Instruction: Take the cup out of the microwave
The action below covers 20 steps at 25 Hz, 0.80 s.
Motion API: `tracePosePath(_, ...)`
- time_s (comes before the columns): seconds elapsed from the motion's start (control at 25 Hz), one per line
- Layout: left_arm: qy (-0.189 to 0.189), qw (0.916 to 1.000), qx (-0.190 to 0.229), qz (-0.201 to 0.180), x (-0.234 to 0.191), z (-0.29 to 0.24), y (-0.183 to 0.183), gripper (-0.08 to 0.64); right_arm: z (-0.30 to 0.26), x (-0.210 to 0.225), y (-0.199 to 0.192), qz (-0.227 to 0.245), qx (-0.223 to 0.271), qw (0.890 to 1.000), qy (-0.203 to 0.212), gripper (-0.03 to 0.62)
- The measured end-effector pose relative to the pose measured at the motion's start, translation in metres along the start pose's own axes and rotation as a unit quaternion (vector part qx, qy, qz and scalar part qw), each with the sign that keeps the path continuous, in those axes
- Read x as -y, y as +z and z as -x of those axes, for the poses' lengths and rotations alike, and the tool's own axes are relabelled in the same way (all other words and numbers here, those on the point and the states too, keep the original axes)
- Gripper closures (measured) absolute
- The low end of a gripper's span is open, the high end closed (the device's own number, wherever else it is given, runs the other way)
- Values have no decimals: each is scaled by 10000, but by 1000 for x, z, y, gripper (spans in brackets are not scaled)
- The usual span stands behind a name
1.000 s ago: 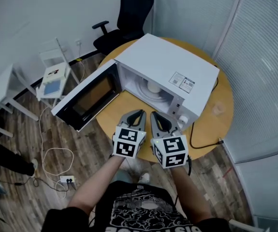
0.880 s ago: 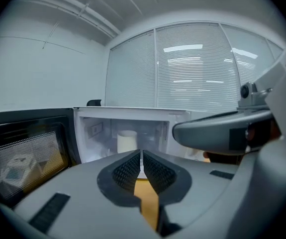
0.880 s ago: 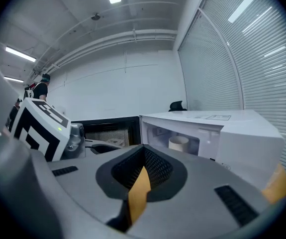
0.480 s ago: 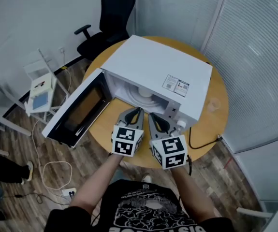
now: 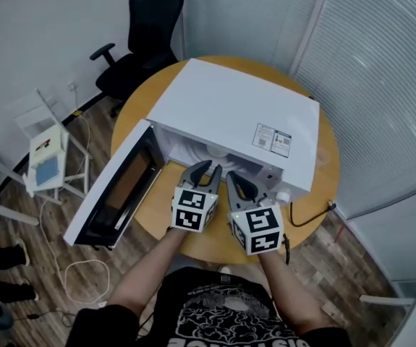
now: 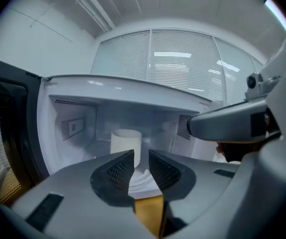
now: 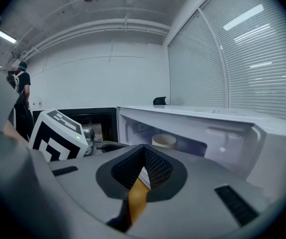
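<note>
Round wooden counter (image 5: 328, 166) occupied by white microwave (image 5: 229, 110), door (image 5: 113, 190) swung wide to left. Cup (image 6: 126, 142) seen upright deep in cavity, untouched. Left hand-held gripper (image 6: 141, 156) held at cavity mouth, jaws opening, gap narrow, nothing between them. Right hand-held gripper (image 7: 143, 151) kept just beside it, jaws pressed together, empty. Risks judged: cup tipped or shoved back if reached before gap is widened past it; cavity frame struck, two tools being crowded at one opening
</note>
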<state>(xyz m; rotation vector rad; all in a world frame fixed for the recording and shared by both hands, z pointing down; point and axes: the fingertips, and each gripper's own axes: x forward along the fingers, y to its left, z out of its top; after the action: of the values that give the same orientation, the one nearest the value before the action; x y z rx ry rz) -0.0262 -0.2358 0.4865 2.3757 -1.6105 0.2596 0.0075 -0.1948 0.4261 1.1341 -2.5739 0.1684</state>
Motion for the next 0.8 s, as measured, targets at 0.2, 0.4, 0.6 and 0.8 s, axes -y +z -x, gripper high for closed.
tracePosePath(0.2,-239,9997,-28,-24,-10,-21,-3,449,-16,3,-2,-34,-74,9998,-176,577)
tracePosePath(0.4,-350,9993,-59,-95,-20,-38,-9,408,-24,6,-5,-104,-126,9992,-359,577)
tracePosePath(0.6,-545,9984,-9,-139,-28,-54,-9,306,-31,10,-12,-168,-197,9984,-494,577)
tracePosePath(0.8,-683,9975,-31,-201,-32,-69,-9,220,-38,9,-21,-172,-294,9979,-557,577)
